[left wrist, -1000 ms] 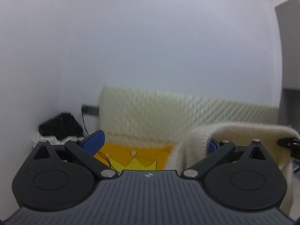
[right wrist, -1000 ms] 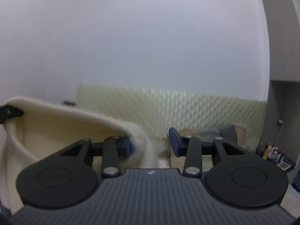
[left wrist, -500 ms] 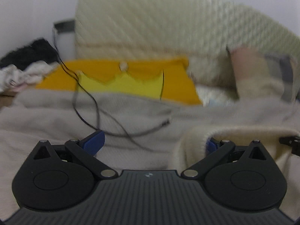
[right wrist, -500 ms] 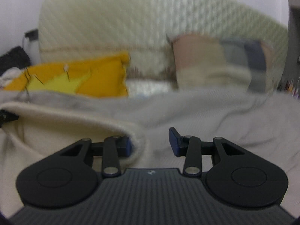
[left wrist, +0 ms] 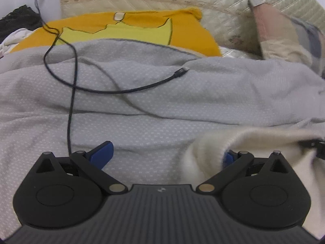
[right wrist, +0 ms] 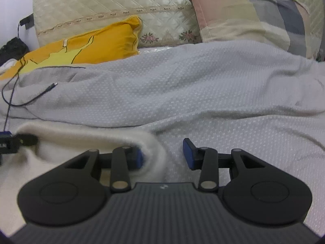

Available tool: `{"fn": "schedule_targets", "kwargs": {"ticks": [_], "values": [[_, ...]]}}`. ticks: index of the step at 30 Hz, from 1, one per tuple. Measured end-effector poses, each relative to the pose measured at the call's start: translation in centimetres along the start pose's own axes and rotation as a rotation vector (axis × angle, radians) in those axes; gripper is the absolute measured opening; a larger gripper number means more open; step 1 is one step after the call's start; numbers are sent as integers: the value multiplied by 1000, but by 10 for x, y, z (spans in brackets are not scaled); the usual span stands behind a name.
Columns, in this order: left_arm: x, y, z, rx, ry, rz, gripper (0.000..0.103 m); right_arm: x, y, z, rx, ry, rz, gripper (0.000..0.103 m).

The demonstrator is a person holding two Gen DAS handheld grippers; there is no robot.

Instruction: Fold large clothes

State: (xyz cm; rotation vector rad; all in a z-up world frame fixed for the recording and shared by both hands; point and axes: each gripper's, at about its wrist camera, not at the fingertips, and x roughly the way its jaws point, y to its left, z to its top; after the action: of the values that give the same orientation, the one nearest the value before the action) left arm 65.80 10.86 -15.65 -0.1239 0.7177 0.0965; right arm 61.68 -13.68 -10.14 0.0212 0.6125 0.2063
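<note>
Change: both views dropped from bare wall to the bed; cream garment lowered from mid-air onto the grey blanket.
Cream garment point(left wrist: 205, 160): fluffy, strung between the two grippers, sagging onto the blanket at the near edge of the bed; one end draped over the left gripper's right finger, the other over the right gripper's left finger.
Left gripper point(left wrist: 165, 154): jaws wide apart, nothing pinched between them, cloth hooked over one finger only.
Right gripper point(right wrist: 162, 156): jaws partly apart, gap showing blanket, cloth wrapped round the left finger point(right wrist: 138, 158) alone.
Grey blanket point(right wrist: 182, 85): dotted weave, rumpled, covering the bed.
Black cable point(left wrist: 71, 93): looped across the blanket, plug end lying free.
Yellow pillow point(left wrist: 126, 30): behind the blanket.
Patchwork pillow point(right wrist: 254, 22): right of it, leaning on the headboard.
Quilted headboard point(right wrist: 105, 4): cream, at the back.
</note>
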Motion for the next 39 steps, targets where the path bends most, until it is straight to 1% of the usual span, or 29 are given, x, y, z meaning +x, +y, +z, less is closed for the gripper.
{"fn": "schedule_targets", "kwargs": {"ticks": [4, 5, 10, 14, 17, 22, 25, 30, 35, 37, 39], "values": [[-29, -5, 6, 9, 12, -96, 103, -21, 2, 2, 16, 4, 25, 43], [-39, -6, 6, 19, 5, -111, 103, -30, 3, 3, 18, 3, 31, 43], [-101, -12, 3, 6, -38, -129, 103, -84, 4, 1, 48, -33, 66, 43], [-166, -16, -8, 13, -93, -125, 103, -147, 10, -7, 46, -75, 95, 43], [-218, -14, -21, -7, -119, -123, 103, -201, 14, -18, 54, -112, 117, 43], [-311, -11, -61, -10, -173, -122, 103, -294, 26, -47, 44, -164, 144, 43], [-362, -9, -93, -22, -187, -131, 103, -343, 29, -69, 57, -195, 173, 43], [-436, -6, -154, -26, -202, -133, 103, -414, 36, -111, 39, -231, 188, 43], [-484, -10, -212, -17, -182, -134, 103, -459, 37, -153, 1, -242, 169, 43], [-495, -12, -233, -15, -166, -142, 103, -471, 37, -173, -28, -247, 147, 43], [-501, -16, -254, -11, -139, -150, 103, -476, 34, -190, 0, -224, 156, 43]]}}
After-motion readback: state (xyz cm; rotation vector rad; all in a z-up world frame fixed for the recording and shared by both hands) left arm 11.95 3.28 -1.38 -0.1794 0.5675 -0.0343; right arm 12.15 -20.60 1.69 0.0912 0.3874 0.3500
